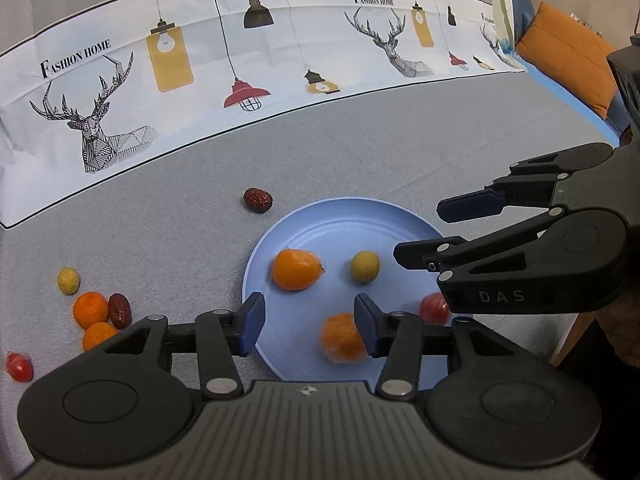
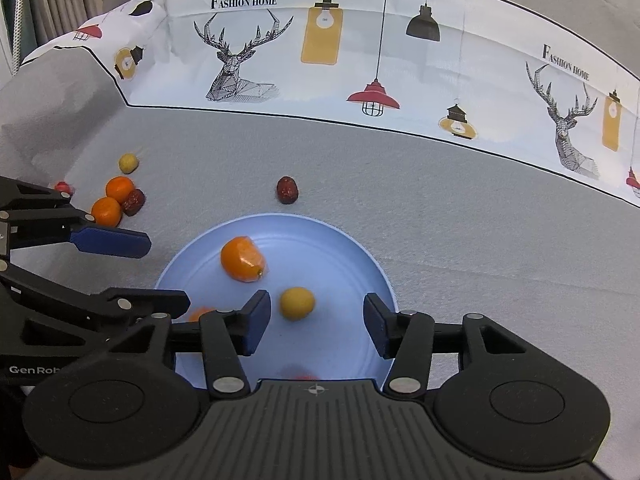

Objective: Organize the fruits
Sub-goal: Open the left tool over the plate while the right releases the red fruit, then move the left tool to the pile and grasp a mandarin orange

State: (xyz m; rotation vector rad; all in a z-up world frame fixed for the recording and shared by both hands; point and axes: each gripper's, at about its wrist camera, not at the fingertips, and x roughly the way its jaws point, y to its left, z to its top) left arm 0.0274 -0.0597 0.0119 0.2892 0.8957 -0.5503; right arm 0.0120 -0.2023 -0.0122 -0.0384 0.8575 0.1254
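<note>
Both your grippers — left gripper (image 1: 310,322), right gripper (image 2: 318,320) — hang parted and empty over the blue plate (image 1: 340,216). A blurred orange fruit (image 1: 342,340), probably just dropped, lies on the plate. Small, smooth, soft — pinch across the middle.

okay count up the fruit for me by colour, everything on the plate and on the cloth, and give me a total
Orange fruits: 4
Yellow fruits: 2
Red tomatoes: 2
Dark red dates: 2
Total: 10
</note>
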